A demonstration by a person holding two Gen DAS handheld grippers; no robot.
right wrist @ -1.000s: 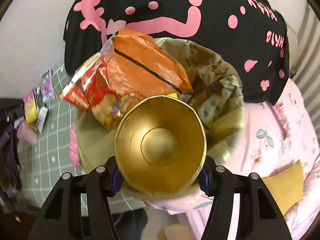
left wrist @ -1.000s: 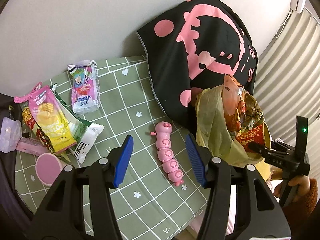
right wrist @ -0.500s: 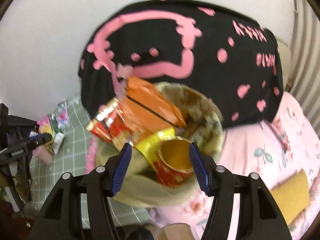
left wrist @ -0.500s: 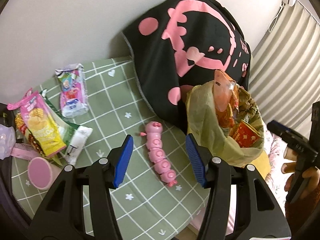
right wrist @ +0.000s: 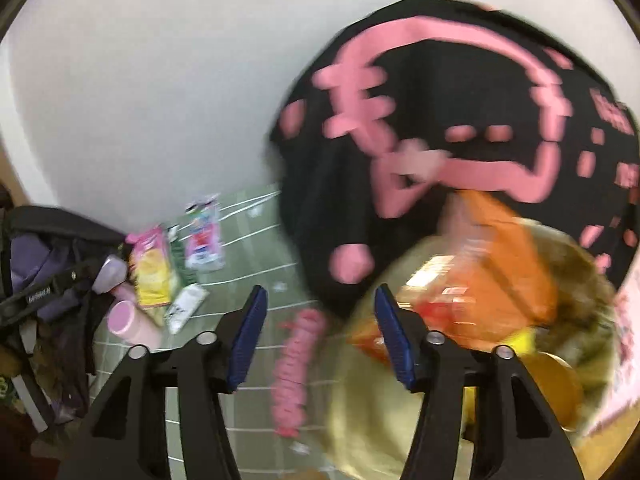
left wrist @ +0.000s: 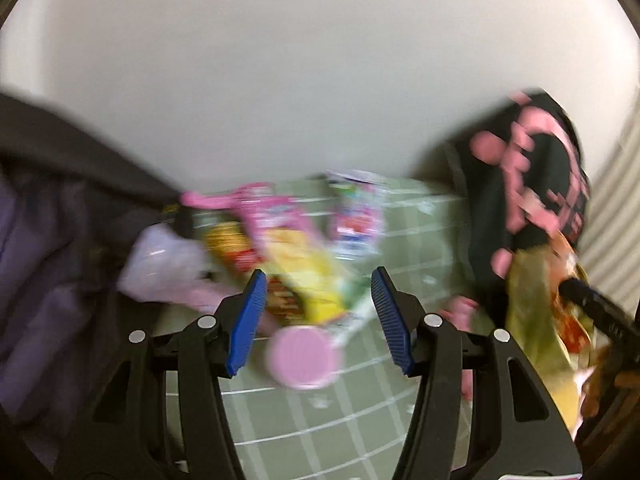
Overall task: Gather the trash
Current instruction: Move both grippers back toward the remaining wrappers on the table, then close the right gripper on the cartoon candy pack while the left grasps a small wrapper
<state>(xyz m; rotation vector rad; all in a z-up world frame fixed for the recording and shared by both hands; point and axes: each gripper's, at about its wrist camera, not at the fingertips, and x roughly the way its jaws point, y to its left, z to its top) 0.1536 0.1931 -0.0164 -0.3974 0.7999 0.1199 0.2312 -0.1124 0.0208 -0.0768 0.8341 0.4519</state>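
Both views are motion-blurred. My left gripper [left wrist: 318, 320] is open and hangs over the green checked tablecloth [left wrist: 352, 420]. A yellow snack packet [left wrist: 308, 276] and a round pink lid [left wrist: 304, 356] lie beyond its blue pads, untouched. My right gripper [right wrist: 320, 336] is empty, and its jaws are closing with nothing between them. To its right is the olive trash bag [right wrist: 368, 408], which holds an orange packet [right wrist: 508, 272] and a gold paper bowl [right wrist: 560, 388]. More wrappers [right wrist: 154, 276] lie at the table's far left, near the left gripper [right wrist: 36, 296].
A pink caterpillar toy [right wrist: 296, 368] lies on the cloth just beyond the right pads. A black cushion with pink print [right wrist: 460, 112] leans on the wall behind the bag. Dark purple clothing [left wrist: 52, 280] is piled at the table's left edge. Pink bedding [right wrist: 624, 360] is at the right.
The right gripper let go of the gold bowl, which now lies in the bag, and drew back leftward. The left gripper swung left from the caterpillar toy to the wrappers.
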